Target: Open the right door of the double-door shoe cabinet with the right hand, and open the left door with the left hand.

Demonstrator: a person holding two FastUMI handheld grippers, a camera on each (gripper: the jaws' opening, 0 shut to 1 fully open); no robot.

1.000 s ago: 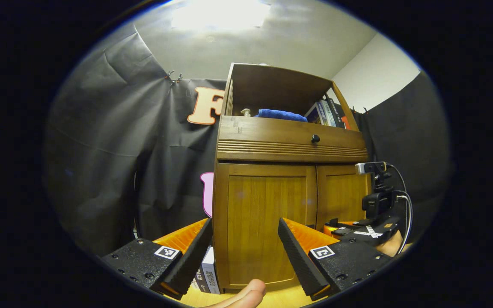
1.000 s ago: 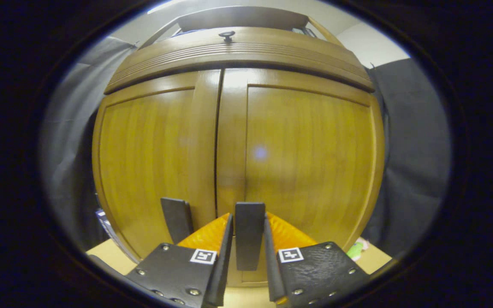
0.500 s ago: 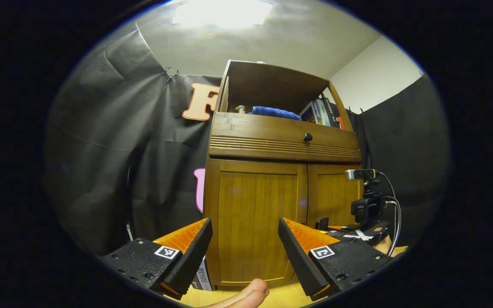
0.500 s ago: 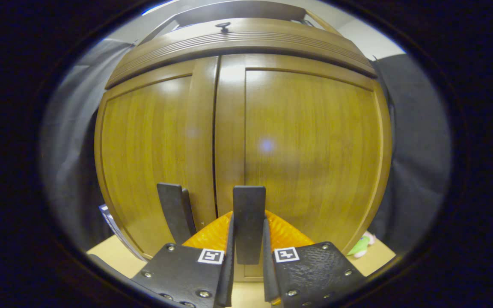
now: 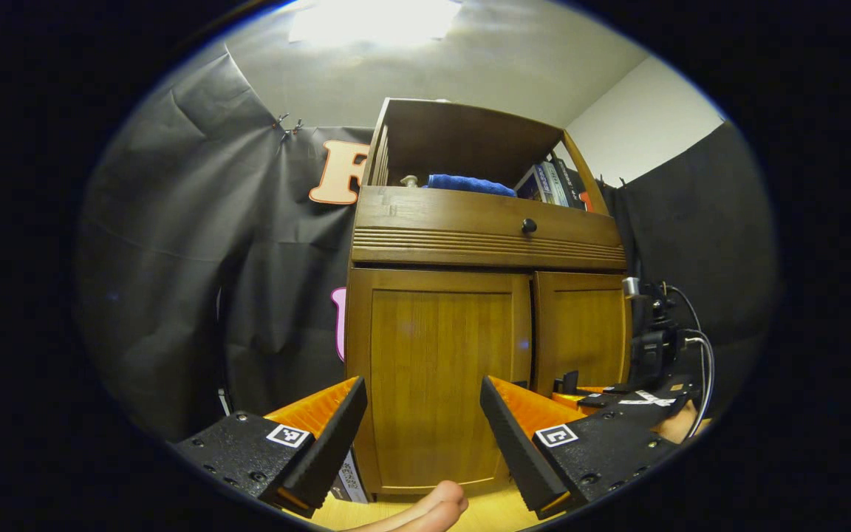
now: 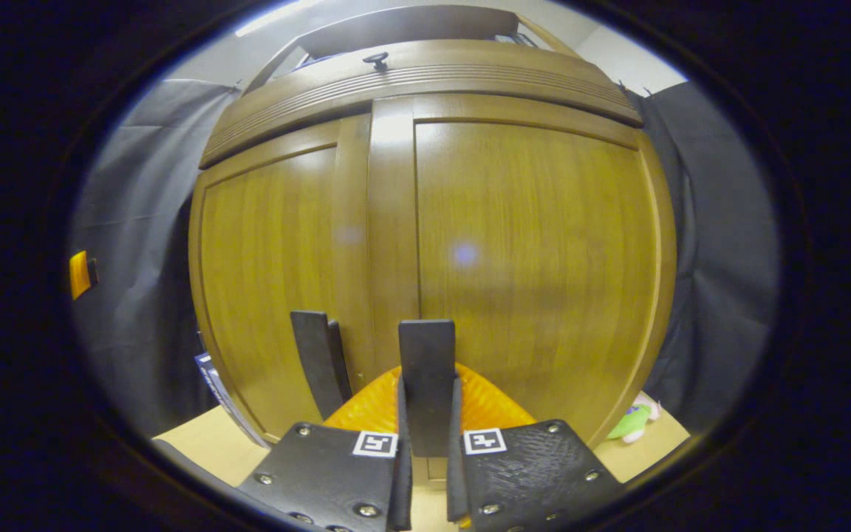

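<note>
As right door (image 6: 536, 251) swings ajar, right claw (image 6: 425, 414) clamped.

- Black cloth wall (image 5: 196, 244) covers the left and right of the left gripper view.
- Grey ceiling (image 5: 470, 66) at top, with a bright light (image 5: 374, 18) at top centre.
- White wall (image 5: 640, 125) at upper right.
- Light wooden floor (image 6: 204, 443) at the right gripper view's bottom.

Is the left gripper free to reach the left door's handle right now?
Probably yes: the left gripper is open and faces the left door; the handle has nothing around it.
</note>
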